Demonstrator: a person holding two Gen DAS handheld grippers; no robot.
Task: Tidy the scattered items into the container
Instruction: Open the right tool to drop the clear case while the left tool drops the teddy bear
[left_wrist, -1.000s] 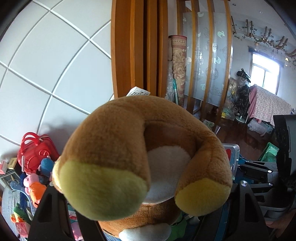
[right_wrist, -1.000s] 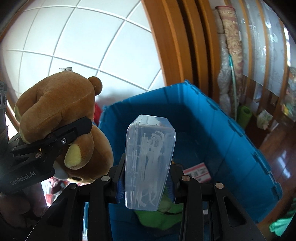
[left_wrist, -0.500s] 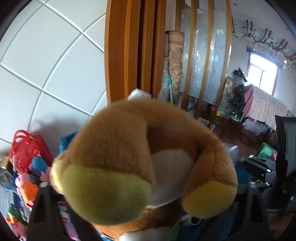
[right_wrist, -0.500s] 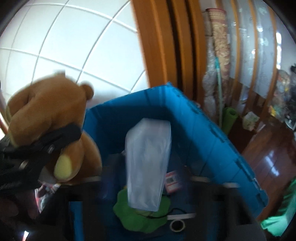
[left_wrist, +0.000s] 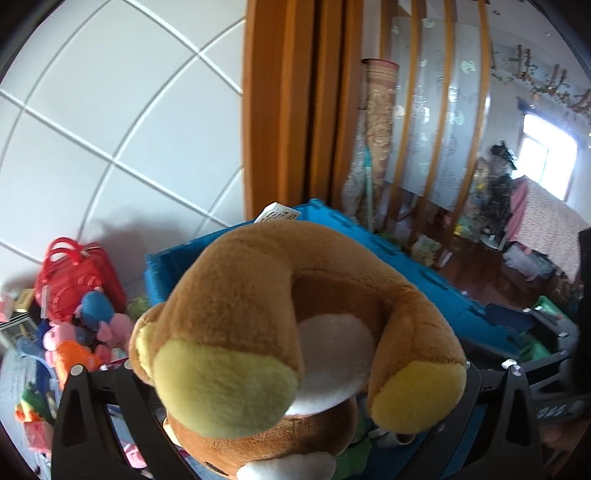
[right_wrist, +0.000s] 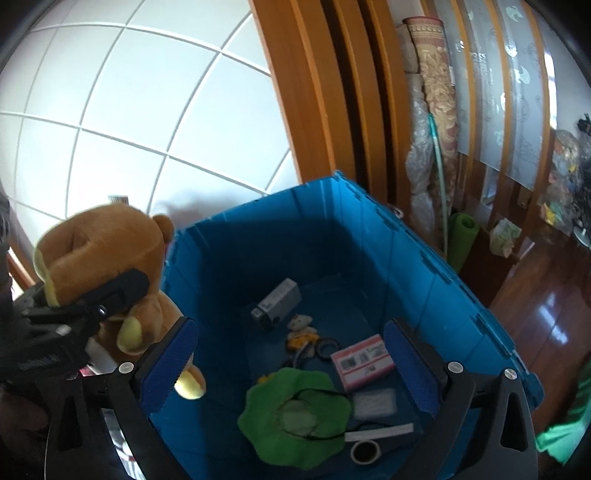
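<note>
Two tongs are ours to work with here, one in each hand, and both stand spread wide. Our right tongs (right_wrist: 291, 358) hang empty over the open blue container (right_wrist: 424, 266), their blue pads apart with nothing between them. Down on the container's floor we see a clear plastic case (right_wrist: 373, 403) lying flat beside a pink-edged card (right_wrist: 362, 360), a green hat (right_wrist: 295, 417), a roll of tape (right_wrist: 365, 451), a small grey box (right_wrist: 276, 304) and a little plush figure (right_wrist: 301, 325).

Our left tongs (left_wrist: 273, 384) are released too, yet the brown teddy bear (left_wrist: 288, 332) sits between the fingers, its yellow-soled feet toward the camera. From the right wrist view the bear (right_wrist: 107, 258) hangs just outside the container's left wall, one black finger (right_wrist: 118, 291) across its body; we cannot tell whether that finger presses the plush or merely lies against it.

Left of the container a heap of toys (left_wrist: 77, 332) lies with a red bag (left_wrist: 79, 280) against the white tiled wall (left_wrist: 110, 110).
</note>
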